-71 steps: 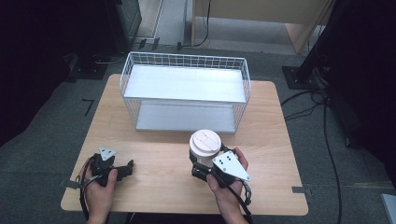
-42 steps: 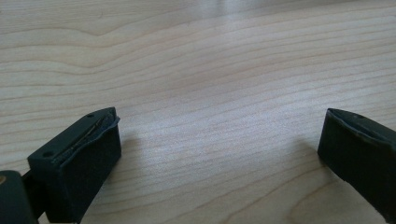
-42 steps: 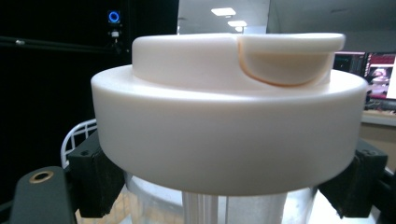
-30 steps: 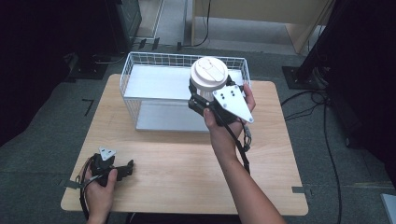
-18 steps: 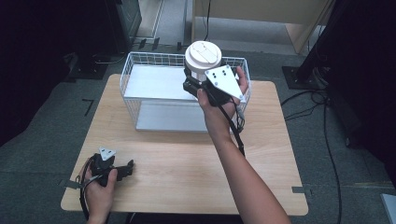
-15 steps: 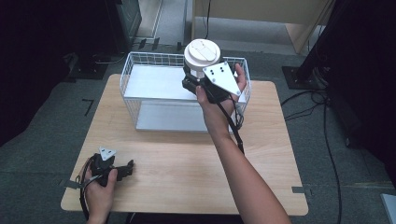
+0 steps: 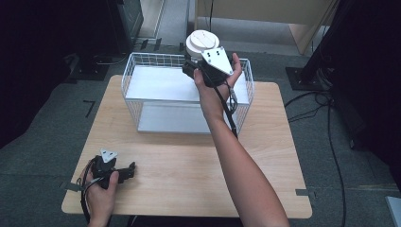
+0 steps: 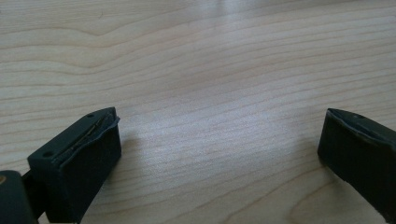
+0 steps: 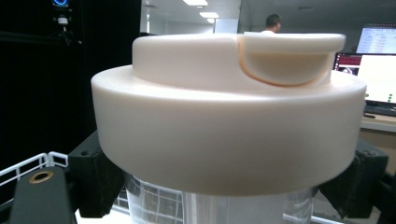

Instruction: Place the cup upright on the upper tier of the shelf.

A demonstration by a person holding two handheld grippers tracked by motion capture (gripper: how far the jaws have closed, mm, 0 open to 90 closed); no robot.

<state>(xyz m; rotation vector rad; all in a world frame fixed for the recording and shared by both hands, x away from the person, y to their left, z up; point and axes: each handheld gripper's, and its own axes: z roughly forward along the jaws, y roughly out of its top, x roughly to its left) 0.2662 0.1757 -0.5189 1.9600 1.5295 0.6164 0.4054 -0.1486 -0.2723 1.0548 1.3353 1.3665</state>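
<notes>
The right gripper [image 7: 198, 66] is clamping a lidded cup [image 7: 200, 41] above the wire basket's [image 7: 142, 71] far rim; the left gripper [image 7: 124, 172], jaws apart, is resting near the worktop's [image 7: 189, 165] near-left corner.

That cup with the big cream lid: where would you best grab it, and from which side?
Grip the clear body just under the lid, from the side. The right gripper holds the cup this way: one jaw on each side of its narrower wall, with the wider lid overhanging them like a lip, which should stop it sliding down.
</notes>
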